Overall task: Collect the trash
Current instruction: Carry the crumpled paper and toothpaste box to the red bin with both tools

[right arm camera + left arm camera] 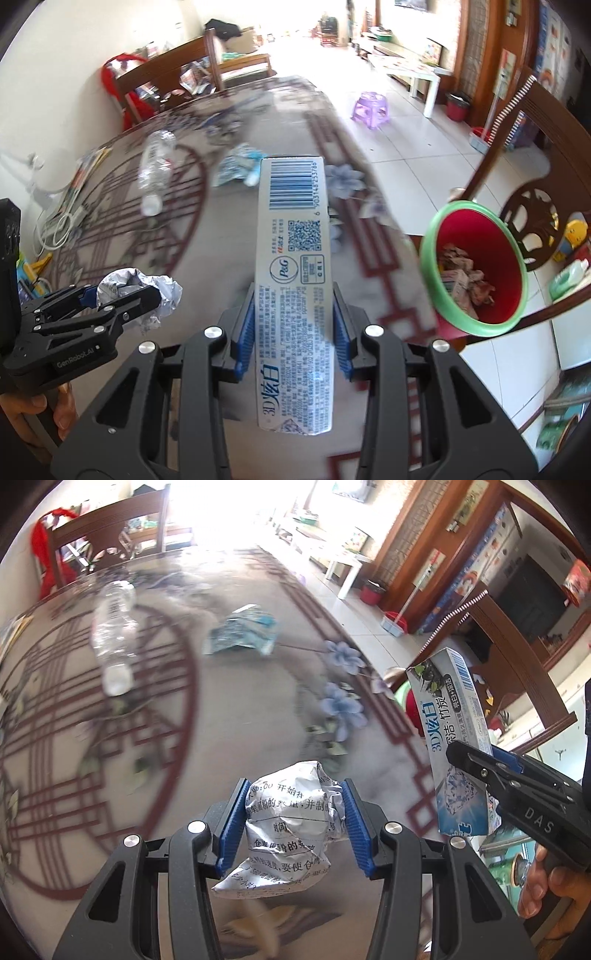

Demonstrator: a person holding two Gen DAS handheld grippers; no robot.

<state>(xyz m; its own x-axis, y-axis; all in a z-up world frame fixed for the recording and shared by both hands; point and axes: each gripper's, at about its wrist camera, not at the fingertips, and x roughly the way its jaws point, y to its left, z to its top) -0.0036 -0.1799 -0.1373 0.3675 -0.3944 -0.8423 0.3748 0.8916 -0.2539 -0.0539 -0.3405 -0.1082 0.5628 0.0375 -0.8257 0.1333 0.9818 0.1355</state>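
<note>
My left gripper [293,805] is shut on a crumpled printed paper ball [288,827], held above the table; it also shows at the left of the right wrist view [138,290]. My right gripper [293,332] is shut on a white toothpaste box [293,280], also seen at the right of the left wrist view [452,738]. A red bin with a green rim [476,266] stands beside the table's right edge, with crumpled trash inside. A clear plastic bottle [112,635] and a crumpled blue-white wrapper [243,631] lie further out on the table.
The table [229,720] has a patterned glass top with red lines and blue flowers. Wooden chairs stand at the far end [110,535] and at the right [535,177]. A purple stool [371,109] stands on the tiled floor. Books and cables [66,206] lie at the table's left edge.
</note>
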